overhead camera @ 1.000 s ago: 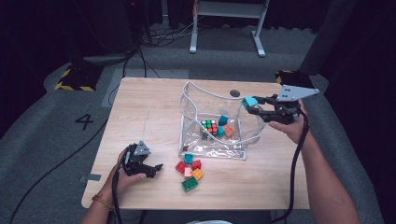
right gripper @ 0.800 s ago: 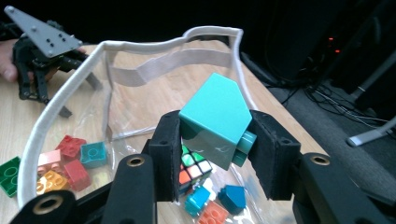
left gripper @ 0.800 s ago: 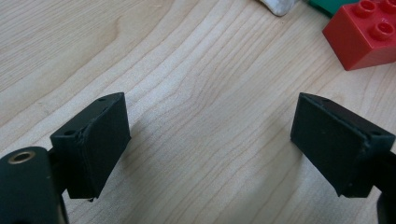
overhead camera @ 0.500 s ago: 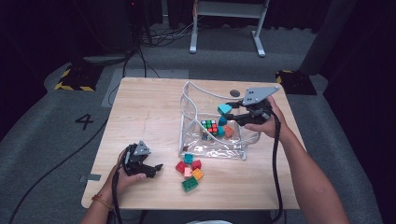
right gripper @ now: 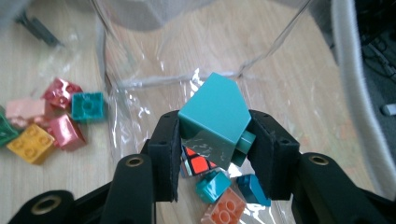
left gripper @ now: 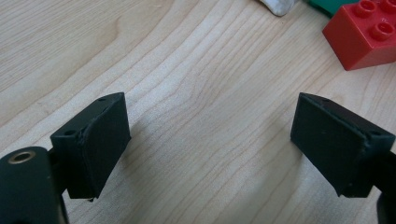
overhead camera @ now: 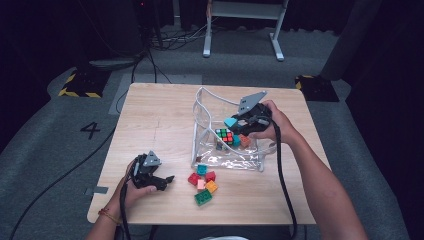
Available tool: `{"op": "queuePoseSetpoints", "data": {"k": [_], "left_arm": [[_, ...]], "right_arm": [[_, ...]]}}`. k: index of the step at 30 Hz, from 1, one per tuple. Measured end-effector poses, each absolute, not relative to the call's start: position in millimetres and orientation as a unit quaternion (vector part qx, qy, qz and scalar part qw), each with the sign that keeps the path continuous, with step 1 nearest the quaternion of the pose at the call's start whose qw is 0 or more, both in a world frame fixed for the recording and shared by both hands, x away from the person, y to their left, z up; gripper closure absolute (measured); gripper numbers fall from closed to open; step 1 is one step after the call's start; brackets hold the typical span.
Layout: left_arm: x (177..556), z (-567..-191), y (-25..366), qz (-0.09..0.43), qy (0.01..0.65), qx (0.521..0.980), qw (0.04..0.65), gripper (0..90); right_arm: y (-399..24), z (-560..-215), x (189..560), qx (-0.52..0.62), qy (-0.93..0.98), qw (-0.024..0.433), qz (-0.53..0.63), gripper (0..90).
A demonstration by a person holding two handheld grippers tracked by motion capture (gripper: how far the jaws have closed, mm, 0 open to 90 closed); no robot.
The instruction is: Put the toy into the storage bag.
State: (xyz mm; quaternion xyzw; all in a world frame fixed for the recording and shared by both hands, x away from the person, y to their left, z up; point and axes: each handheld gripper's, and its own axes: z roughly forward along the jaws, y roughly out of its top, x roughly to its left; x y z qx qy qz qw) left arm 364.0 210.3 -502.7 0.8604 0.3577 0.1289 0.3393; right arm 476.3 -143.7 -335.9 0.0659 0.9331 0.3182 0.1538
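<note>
My right gripper (overhead camera: 236, 123) is shut on a teal block (overhead camera: 230, 122), held over the open mouth of a clear plastic bag (overhead camera: 202, 130) in the middle of the table. In the right gripper view the teal block (right gripper: 217, 116) sits tilted between the two pads. Below it, inside the bag, lie a colour puzzle cube (right gripper: 196, 164), two small teal bricks and an orange brick (right gripper: 225, 208). My left gripper (overhead camera: 167, 180) rests low at the table's front left, open with nothing in it. Its jaws (left gripper: 210, 135) stand wide apart over bare wood.
Several loose bricks (overhead camera: 202, 181) in red, pink, teal, yellow and green lie in front of the bag, just right of the left gripper. A red brick (left gripper: 366, 32) lies beyond its jaws. The bag's white cord handle (overhead camera: 200, 107) curves up at the back left.
The right gripper has carried the teal block leftward and a little down, from beside the table's right edge to above the bag's opening. The left gripper has stayed put.
</note>
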Motion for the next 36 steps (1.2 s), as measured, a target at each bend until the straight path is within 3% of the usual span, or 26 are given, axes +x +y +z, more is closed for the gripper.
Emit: {"op": "queuePoseSetpoints", "data": {"k": [14,28,36], "left_arm": [[363.9,-502.6,210.2,0.13,0.358,0.86,0.339,12.0],[363.9,-502.7,210.1,0.128,0.358,0.86,0.34,12.0],[363.9,-502.6,210.2,0.13,0.358,0.86,0.339,11.9]], "right_arm": [[-146.8,-347.8,486.5,0.076,0.965,0.148,0.204,56.2],[-187.9,-347.9,492.6,0.121,0.973,0.154,0.124,56.1],[-206.3,-344.7,492.8,0.138,0.967,0.163,0.135,55.9]]}}
